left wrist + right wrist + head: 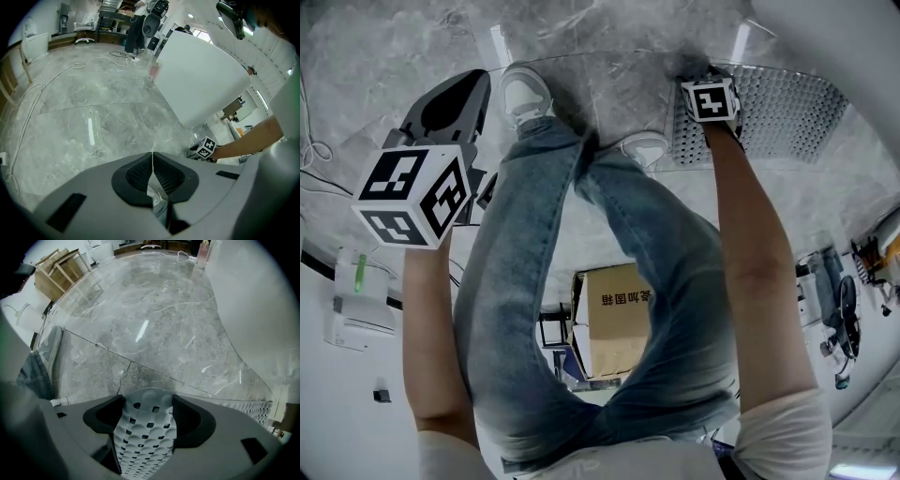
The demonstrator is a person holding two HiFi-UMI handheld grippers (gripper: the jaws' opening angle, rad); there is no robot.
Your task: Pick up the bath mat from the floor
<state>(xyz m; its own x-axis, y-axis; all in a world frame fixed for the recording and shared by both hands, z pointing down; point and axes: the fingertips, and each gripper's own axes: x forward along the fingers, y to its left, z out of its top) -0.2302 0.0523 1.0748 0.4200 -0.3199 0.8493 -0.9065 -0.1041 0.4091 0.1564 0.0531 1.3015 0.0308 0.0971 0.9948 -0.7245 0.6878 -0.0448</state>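
Observation:
The bath mat is a pale, see-through sheet with rows of holes, lying flat on the grey marble floor at the upper right of the head view. My right gripper points straight down over its near edge. The mat fills the gap between the wide-standing jaws, and I see no squeeze on it. The gripper's marker cube hides its tips from above. My left gripper hangs over bare floor to the left, away from the mat. Its pads meet in a thin line with nothing held.
The person's shoes stand on the floor between the two grippers, just left of the mat. A big white panel rises beside the mat. A cardboard box sits behind the legs. Cables trail across the far floor.

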